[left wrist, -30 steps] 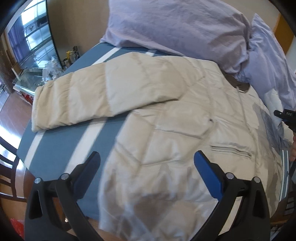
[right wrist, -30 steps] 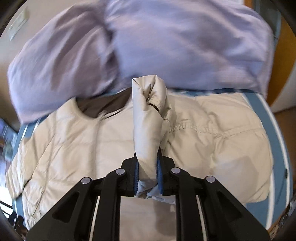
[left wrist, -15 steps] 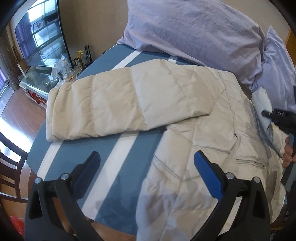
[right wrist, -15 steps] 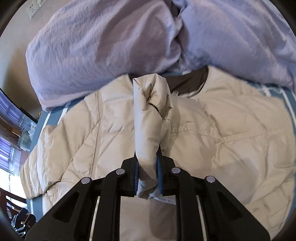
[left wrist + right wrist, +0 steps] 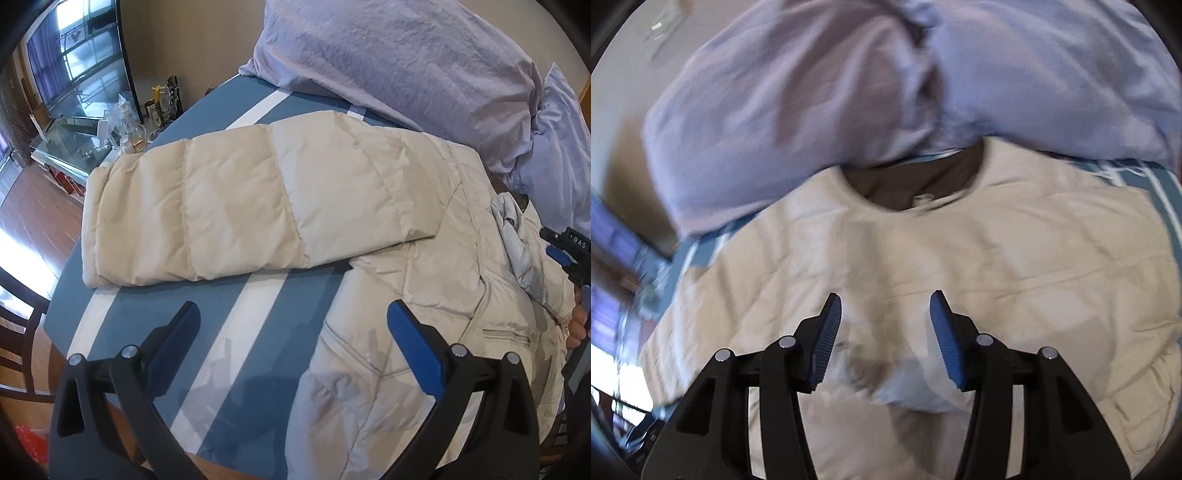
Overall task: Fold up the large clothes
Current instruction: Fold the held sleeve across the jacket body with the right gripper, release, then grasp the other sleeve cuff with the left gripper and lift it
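A beige quilted puffer jacket (image 5: 424, 295) lies flat on a blue bed cover with white stripes (image 5: 251, 317). Its left sleeve (image 5: 258, 206) stretches out to the left across the cover. My left gripper (image 5: 293, 328) is open and empty, hovering above the cover just below that sleeve. My right gripper (image 5: 884, 314) is open and empty above the jacket's chest (image 5: 960, 258), below the dark collar opening (image 5: 916, 181). A bunched sleeve end (image 5: 916, 391) lies on the jacket under the right gripper. The right gripper also shows at the left wrist view's right edge (image 5: 565, 251).
Lilac pillows (image 5: 406, 62) lie at the head of the bed, touching the jacket's collar (image 5: 849, 85). A glass TV stand with bottles (image 5: 122, 125) and a TV (image 5: 74, 62) stand beyond the bed's left side. A dark chair (image 5: 18, 332) stands at the bed's left edge.
My right gripper has opened and let go of the sleeve, which now lies on the jacket's front. My left gripper has moved left toward the outstretched left sleeve.
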